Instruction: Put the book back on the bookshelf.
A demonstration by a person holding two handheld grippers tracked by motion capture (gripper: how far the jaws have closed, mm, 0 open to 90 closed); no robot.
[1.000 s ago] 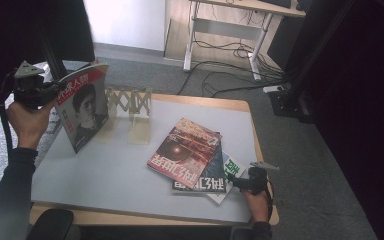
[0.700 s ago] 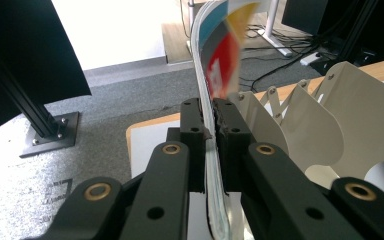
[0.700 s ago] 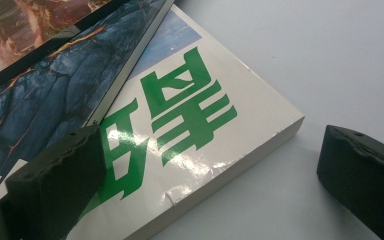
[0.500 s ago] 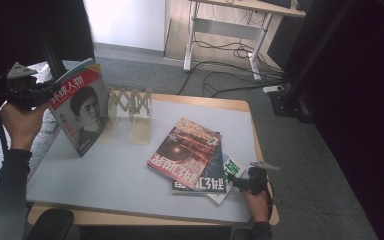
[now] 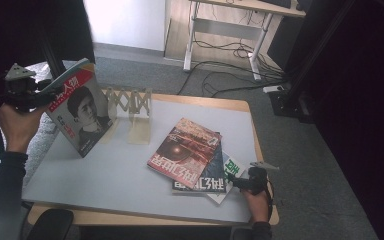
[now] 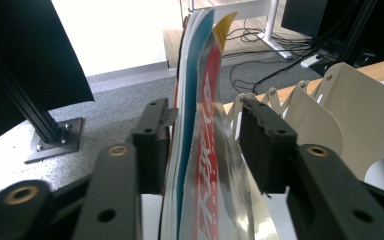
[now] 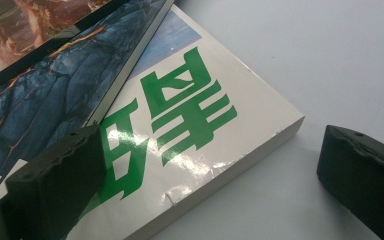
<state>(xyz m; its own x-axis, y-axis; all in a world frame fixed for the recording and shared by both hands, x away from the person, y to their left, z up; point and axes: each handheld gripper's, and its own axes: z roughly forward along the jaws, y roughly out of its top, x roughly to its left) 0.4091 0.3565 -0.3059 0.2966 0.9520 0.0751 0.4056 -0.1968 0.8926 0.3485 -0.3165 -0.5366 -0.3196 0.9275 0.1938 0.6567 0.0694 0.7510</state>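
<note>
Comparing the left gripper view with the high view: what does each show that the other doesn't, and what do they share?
Left gripper view alone: the gap between the magazine and one pad of the left gripper, whose jaws have just been opening.

High view alone: the face on the magazine's cover, the stack of books, the right gripper beside it, and the table.

Both: the magazine standing upright and the folding rack.

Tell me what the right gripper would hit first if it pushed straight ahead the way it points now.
Probably the white book with green lettering: the right gripper stands open with that book's corner already between its jaws. How near it is I cannot tell.
</note>
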